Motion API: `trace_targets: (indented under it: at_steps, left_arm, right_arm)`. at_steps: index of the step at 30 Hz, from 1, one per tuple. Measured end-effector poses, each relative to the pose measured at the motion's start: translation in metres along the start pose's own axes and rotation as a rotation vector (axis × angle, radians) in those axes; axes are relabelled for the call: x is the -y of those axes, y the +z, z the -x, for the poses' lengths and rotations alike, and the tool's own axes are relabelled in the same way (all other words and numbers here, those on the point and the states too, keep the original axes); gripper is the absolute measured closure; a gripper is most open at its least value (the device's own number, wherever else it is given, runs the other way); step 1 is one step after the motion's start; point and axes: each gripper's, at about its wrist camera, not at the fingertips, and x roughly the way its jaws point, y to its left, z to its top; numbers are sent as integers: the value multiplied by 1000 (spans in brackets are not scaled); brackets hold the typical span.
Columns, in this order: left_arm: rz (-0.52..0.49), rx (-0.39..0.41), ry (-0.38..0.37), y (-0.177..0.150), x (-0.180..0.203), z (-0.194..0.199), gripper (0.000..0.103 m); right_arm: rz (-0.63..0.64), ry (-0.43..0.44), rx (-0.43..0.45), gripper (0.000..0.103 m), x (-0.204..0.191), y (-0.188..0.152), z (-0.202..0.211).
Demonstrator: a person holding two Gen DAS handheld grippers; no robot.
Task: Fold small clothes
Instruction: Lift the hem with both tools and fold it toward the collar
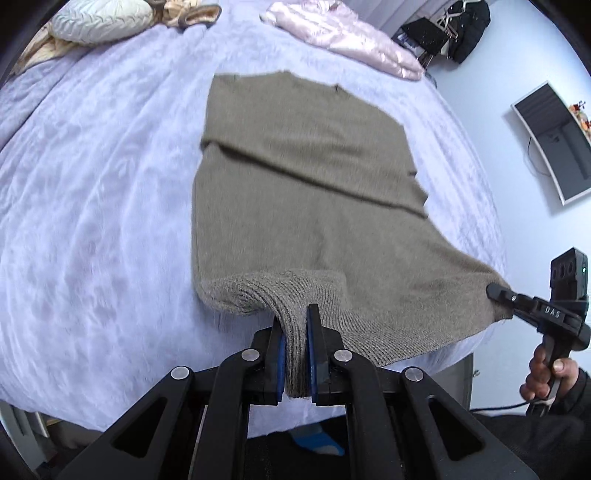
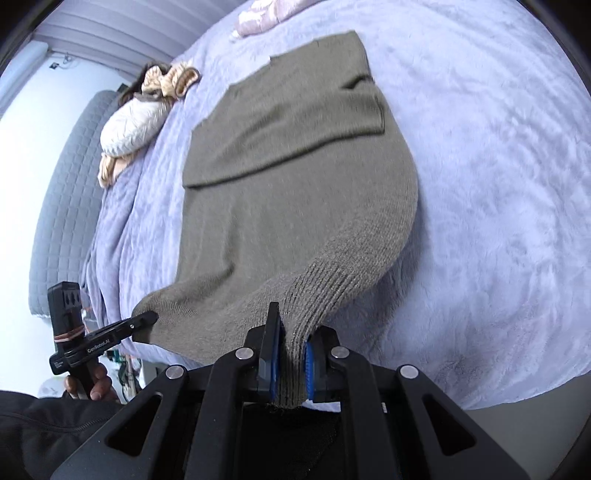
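Nearest in my left wrist view, my left gripper (image 1: 295, 350) was clenched on the ribbed hem of the olive sweater (image 1: 295, 166), a bunch of knit pinched between its blue pads. In my right wrist view, my right gripper (image 2: 291, 363) was likewise clamped on the ribbed hem at the opposite lower corner. Each gripper appeared in the other's view, gripping its own corner, so the hem was raised off the bed (image 1: 92, 184) and stretched between the two.

Beyond the hem, the sweater's body lay flat on the lavender bedspread. A straight edge crossed it about midway, which I read as a sleeve or upper panel already turned in over the body; no loose sleeves showed at the sides.

I judged the task partly done: side folds made, and the bottom-to-top fold in hand but not yet laid. Carrying the hem toward the far collar edge and releasing remained.

Farther off lay a pink garment (image 1: 343, 33) near the far side, and a pale cushion (image 1: 99, 20) with tan fabric beside it.
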Motion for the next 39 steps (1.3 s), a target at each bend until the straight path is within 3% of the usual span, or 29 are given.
trace_targets:
  at_steps: [8, 16, 32, 39]
  left_arm:
    - [113, 72, -31, 38, 1, 8, 93]
    - [165, 128, 22, 69, 16, 13, 93]
    - [250, 182, 177, 146, 55, 3, 93]
    - [225, 192, 182, 181, 62, -3, 93]
  right_arm:
    - [-12, -11, 105, 92, -30, 24, 35]
    - [37, 0, 144, 92, -51, 64, 53]
    - [108, 102, 137, 92, -44, 158, 54]
    - [133, 109, 122, 92, -43, 195, 46]
